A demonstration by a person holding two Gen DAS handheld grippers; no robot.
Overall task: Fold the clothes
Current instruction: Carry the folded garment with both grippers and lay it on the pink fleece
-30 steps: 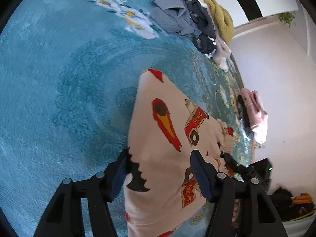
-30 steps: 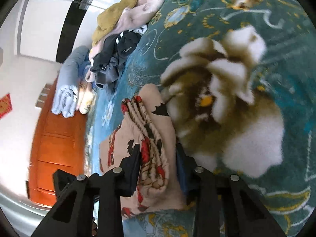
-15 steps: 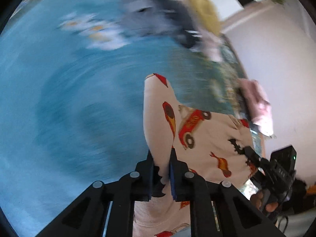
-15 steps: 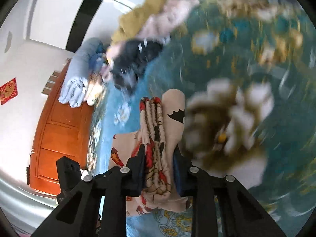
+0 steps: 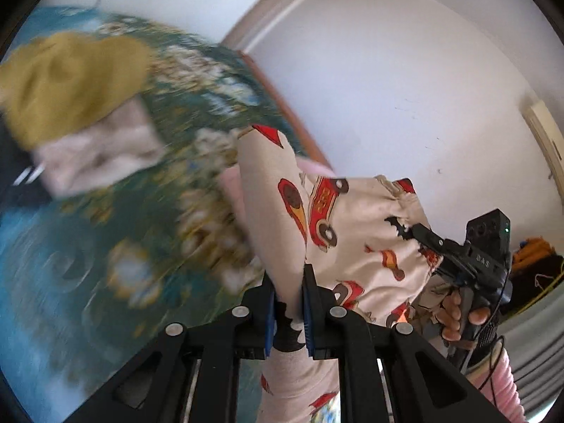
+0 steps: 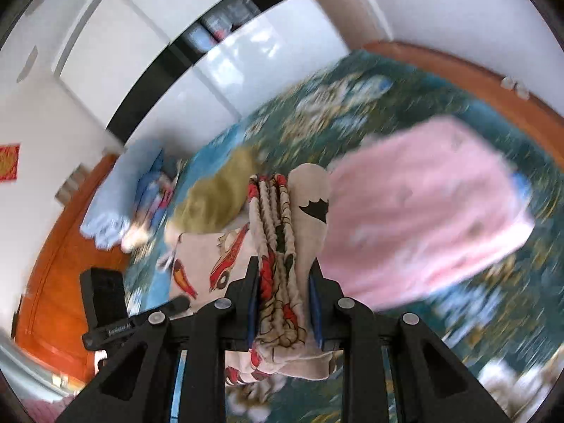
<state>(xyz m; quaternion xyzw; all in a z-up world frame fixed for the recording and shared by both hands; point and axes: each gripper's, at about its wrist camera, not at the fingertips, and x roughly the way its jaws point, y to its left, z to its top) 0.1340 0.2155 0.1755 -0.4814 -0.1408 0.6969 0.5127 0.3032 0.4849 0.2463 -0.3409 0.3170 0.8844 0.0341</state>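
Note:
A cream garment printed with red cars, rockets and black bats hangs lifted off the bed between both grippers. My left gripper is shut on one edge of it. In the left wrist view my right gripper, held by a hand, pinches the far edge. In the right wrist view my right gripper is shut on a bunched, pleated part of the printed garment. The left gripper shows at lower left of that view.
The bed has a teal floral cover. A mustard garment lies on a pile with pale pink cloth. A folded pink piece sits to the right, rolled blue bedding by the orange headboard. White walls stand behind.
The left gripper shut on the garment's edge. Both grippers then lifted the garment off the bed and swung toward the wall; the background is blurred.

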